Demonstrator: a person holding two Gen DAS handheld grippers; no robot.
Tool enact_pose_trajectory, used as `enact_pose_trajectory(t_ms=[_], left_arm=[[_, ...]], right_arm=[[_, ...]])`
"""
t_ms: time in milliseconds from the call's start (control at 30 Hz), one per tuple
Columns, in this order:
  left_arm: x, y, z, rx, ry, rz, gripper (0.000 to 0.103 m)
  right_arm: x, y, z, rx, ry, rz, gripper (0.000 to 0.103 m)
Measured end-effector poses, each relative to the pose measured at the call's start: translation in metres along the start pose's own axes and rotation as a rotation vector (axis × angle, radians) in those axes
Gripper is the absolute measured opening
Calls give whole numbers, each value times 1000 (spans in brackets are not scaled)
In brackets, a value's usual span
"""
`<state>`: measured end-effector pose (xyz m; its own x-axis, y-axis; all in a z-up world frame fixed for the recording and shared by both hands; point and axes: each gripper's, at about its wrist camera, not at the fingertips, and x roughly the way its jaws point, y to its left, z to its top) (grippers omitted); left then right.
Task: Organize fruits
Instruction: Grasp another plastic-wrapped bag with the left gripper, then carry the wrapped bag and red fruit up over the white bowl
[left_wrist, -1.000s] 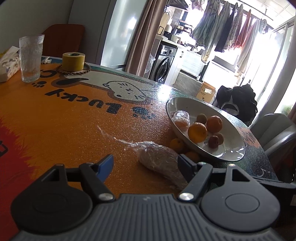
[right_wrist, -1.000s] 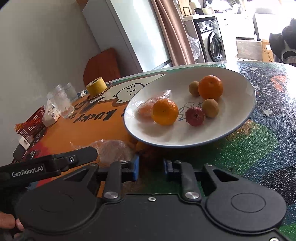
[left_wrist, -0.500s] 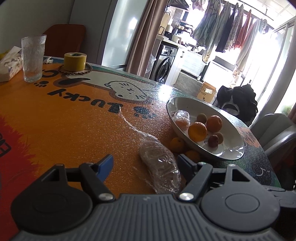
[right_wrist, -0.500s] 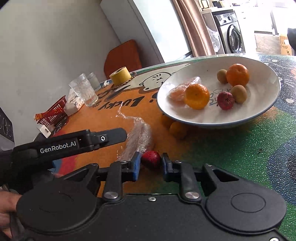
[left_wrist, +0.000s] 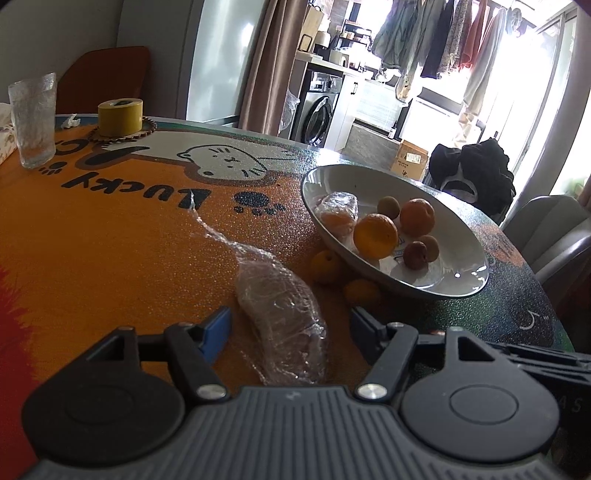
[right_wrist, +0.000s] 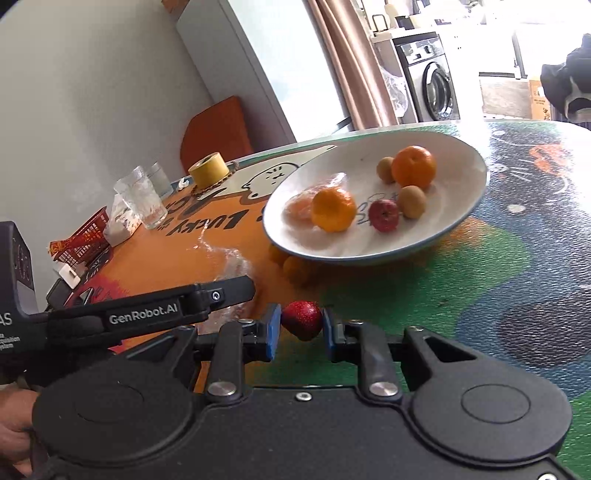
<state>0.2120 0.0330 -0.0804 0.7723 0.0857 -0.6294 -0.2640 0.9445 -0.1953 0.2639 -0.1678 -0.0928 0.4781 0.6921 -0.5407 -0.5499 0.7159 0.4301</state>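
Right gripper (right_wrist: 298, 328) clamped on small red fruit (right_wrist: 302, 319), now lifted clear of plate (right_wrist: 458, 221) edge, closer to camera than before. Left gripper (left_wrist: 290, 328) jaws just narrowing, straddling wrapped fruit (left_wrist: 284, 314) on table (left_wrist: 110, 240), pads not pressing.

Bench (left_wrist: 110, 236): orange ground, red patch at near left, black "LUCKY" lettering, black paw prints, white cartoon cat outlined brown; far side green with dark blue-black blotches, glittery speckle throughout.

Bowl (right_wrist: 461, 218): white inside, grey-blue rim.

In the bowl: two oranges, bright orange (right_wrist: 333, 209); small red fruit (right_wrist: 384, 216); two tan-brown fruits (right_wrist: 412, 201); a pale orange piece under clear wrap (left_wrist: 338, 212).

Small orange fruits (left_wrist: 325, 266) on the bench beside the bowl.

Wrapped bundle (left_wrist: 284, 321): clear film, brownish contents.

Right gripper (right_wrist: 298, 326): black body, blue pads; between them a deep red, glittery fruit (right_wrist: 302, 319).

Left gripper (left_wrist: 290, 325): black, grey ribbed body, blue pad.

Tape roll (left_wrist: 120, 117): yellow.

Glass (left_wrist: 33, 120): clear, textured.
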Motion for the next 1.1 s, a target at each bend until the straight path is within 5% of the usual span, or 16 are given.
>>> enact_pose_trajectory(t_ms=[133,333,1100], left_arm=[[4,-7,0,38,-3,34,62],[1,1,0,42,-5,46,39],[-44,17,23,-19,-125,-4,37]], right_arm=[[-5,-7,3,7,-11,-17,23],[-9,-14,7,20,-30,-34,23],[-17,-4,27,-14,-86,-30,23]])
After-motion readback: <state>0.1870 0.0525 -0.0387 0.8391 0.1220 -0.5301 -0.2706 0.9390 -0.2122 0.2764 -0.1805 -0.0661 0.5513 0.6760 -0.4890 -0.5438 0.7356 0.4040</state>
